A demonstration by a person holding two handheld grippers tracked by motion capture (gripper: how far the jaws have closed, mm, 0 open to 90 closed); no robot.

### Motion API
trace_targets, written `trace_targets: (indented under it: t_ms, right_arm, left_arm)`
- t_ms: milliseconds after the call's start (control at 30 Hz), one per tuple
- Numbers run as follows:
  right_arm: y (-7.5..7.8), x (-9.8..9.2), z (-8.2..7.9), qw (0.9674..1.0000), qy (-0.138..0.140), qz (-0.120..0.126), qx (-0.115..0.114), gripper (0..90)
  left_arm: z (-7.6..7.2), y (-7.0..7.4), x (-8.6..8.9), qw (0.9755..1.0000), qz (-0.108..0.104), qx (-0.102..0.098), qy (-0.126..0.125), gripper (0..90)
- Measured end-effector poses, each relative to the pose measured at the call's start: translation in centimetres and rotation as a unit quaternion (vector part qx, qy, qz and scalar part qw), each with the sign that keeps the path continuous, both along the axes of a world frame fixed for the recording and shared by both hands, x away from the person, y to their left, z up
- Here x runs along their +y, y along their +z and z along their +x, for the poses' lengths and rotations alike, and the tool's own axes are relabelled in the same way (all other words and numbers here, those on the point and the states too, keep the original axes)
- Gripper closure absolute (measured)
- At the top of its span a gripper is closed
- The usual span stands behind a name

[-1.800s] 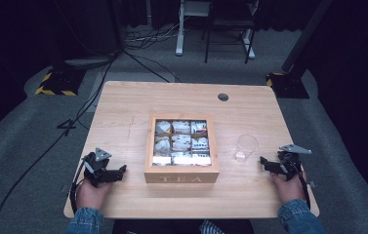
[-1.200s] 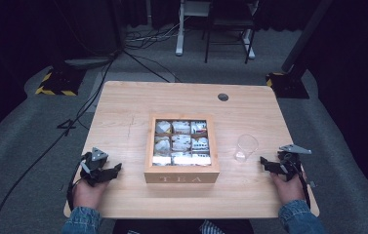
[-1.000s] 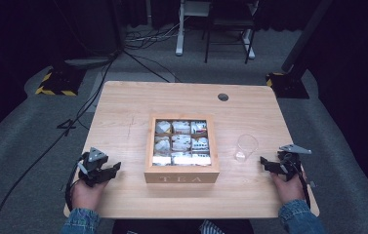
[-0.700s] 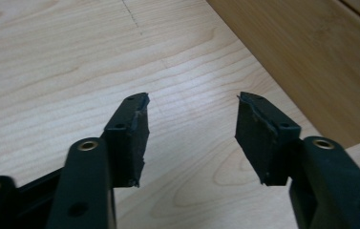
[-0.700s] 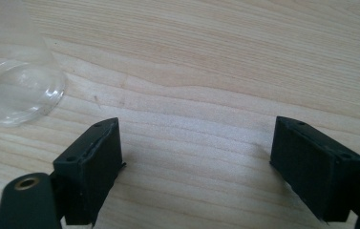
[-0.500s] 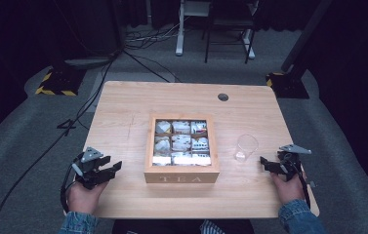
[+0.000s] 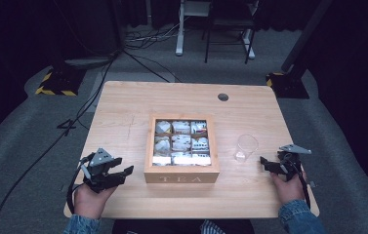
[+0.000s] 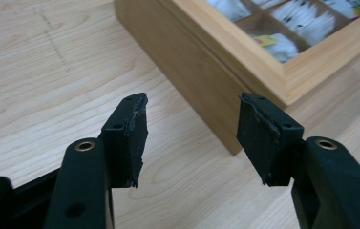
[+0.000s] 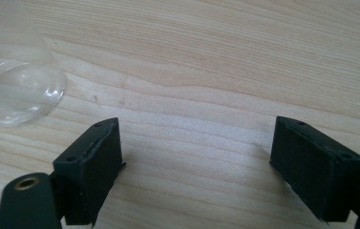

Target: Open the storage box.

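High view: wooden table (image 7: 132, 105), light grain. Tea box (image 7: 181, 176) sits mid-table, nearer the front edge, lid shut, glass panes showing packets in nine compartments. Clear cup (image 7: 246, 147) stands upright just right of the box, apart from it. Left gripper (image 7: 123, 175) is near the front-left corner, off the surface, pointing at the box's left side; its jaws have just been opening, nothing between them. Left gripper view: box corner lies ahead between the pads, not touched. Right gripper (image 7: 264, 164) is by the front-right edge, jaws spread wide, released, cup just beyond the tips.
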State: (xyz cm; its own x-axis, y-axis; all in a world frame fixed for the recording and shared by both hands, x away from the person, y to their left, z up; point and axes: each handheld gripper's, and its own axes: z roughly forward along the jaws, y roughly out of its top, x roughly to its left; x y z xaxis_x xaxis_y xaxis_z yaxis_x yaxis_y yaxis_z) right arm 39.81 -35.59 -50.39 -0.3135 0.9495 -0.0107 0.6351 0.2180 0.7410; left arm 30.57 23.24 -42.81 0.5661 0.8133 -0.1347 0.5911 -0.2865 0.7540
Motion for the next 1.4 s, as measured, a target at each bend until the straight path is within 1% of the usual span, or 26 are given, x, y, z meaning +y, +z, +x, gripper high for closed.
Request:
trace_targets:
  t_ms: [100,133,167,200,267,300,367,433,500,533,567,600,667,800,833,967,1000,1067,1100,1233,1300,1367,1400]
  right_arm:
    - [0.0,0.0,0.0,1.0000,0.000,0.000,0.000,18.0]
    - [0.0,0.0,0.0,1.0000,0.000,0.000,0.000,18.0]
    - [0.0,0.0,0.0,1.0000,0.000,0.000,0.000,18.0]
    - [0.0,0.0,0.0,1.0000,0.000,0.000,0.000,18.0]
    - [0.0,0.0,0.0,1.0000,0.000,0.000,0.000,18.0]
    - [0.0,0.0,0.0,1.0000,0.000,0.000,0.000,18.0]
    - [0.0,0.0,0.0,1.0000,0.000,0.000,0.000,18.0]
    - [0.0,0.0,0.0,1.0000,0.000,0.000,0.000,18.0]
    - [0.0,0.0,0.0,1.0000,0.000,0.000,0.000,18.0]
    - [0.0,0.0,0.0,1.0000,0.000,0.000,0.000,18.0]
    - [0.0,0.0,0.0,1.0000,0.000,0.000,0.000,18.0]
    - [0.0,0.0,0.0,1.0000,0.000,0.000,0.000,18.0]
    - [0.0,0.0,0.0,1.0000,0.000,0.000,0.000,18.0]
    - [0.0,0.0,0.0,1.0000,0.000,0.000,0.000,18.0]
    - [0.0,0.0,0.0,1.0000,0.000,0.000,0.000,18.0]
    - [0.0,0.0,0.0,1.0000,0.000,0.000,0.000,18.0]
    - [0.0,0.0,0.0,1.0000,0.000,0.000,0.000,18.0]
    - [0.0,0.0,0.0,1.0000,0.000,0.000,0.000,18.0]
    - [0.0,0.0,0.0,1.0000,0.000,0.000,0.000,18.1]
    - [0.0,0.0,0.0,1.0000,0.000,0.000,0.000,18.0]
    - [0.0,0.0,0.0,1.0000,0.000,0.000,0.000,18.0]
    - [0.0,0.0,0.0,1.0000,0.000,0.000,0.000,18.0]
    - [0.0,0.0,0.0,1.0000,0.000,0.000,0.000,18.0]
  left_arm:
    - [-0.1,0.1,-0.5,1.0000,-0.005,0.000,-0.006,43.5]
    - [-0.2,0.2,-1.0,0.9999,-0.008,0.000,-0.014,43.3]
    - [-0.2,0.2,-1.0,0.9999,-0.008,0.000,-0.014,43.1]
    - [-0.2,0.2,-1.6,0.9997,-0.009,0.000,-0.023,42.8]
    - [-0.2,0.2,-2.2,0.9995,-0.005,0.001,-0.033,42.7]
    - [-0.2,0.2,-2.2,0.9995,-0.005,0.001,-0.033,42.6]
    - [-0.2,0.1,-2.8,0.9992,-0.004,0.001,-0.040,42.5]
    - [-0.1,-0.3,-3.8,0.9985,0.001,0.005,-0.054,42.4]
    - [0.0,-0.4,-4.0,0.9983,0.003,0.005,-0.059,42.4]
    - [0.0,-0.6,-4.3,0.9981,0.002,0.008,-0.061,42.1]
    - [0.1,-0.7,-4.5,0.9981,-0.001,0.011,-0.060,42.1]
    - [0.2,-1.0,-4.8,0.9979,0.002,0.018,-0.062,41.6]
    - [0.4,-1.2,-5.0,0.9977,0.002,0.024,-0.063,41.6]
    - [0.4,-1.5,-5.4,0.9974,0.018,0.026,-0.064,42.3]
    - [0.4,-1.5,-5.4,0.9974,0.018,0.026,-0.064,42.6]
    - [0.4,-1.7,-5.5,0.9971,0.032,0.025,-0.064,45.4]
    - [0.4,-1.8,-5.5,0.9972,0.029,0.027,-0.064,45.5]
    - [0.4,-1.8,-5.5,0.9972,0.028,0.026,-0.064,46.3]
    - [0.4,-1.7,-5.5,0.9971,0.033,0.022,-0.065,46.6]
    - [0.1,-1.5,-5.6,0.9970,0.043,0.015,-0.063,48.7]
    - [0.0,-1.4,-5.7,0.9970,0.050,0.002,-0.059,49.7]
    - [-0.2,-1.3,-6.0,0.9963,0.062,-0.011,-0.057,51.0]
    - [-0.3,-1.2,-6.1,0.9962,0.065,-0.014,-0.057,51.8]
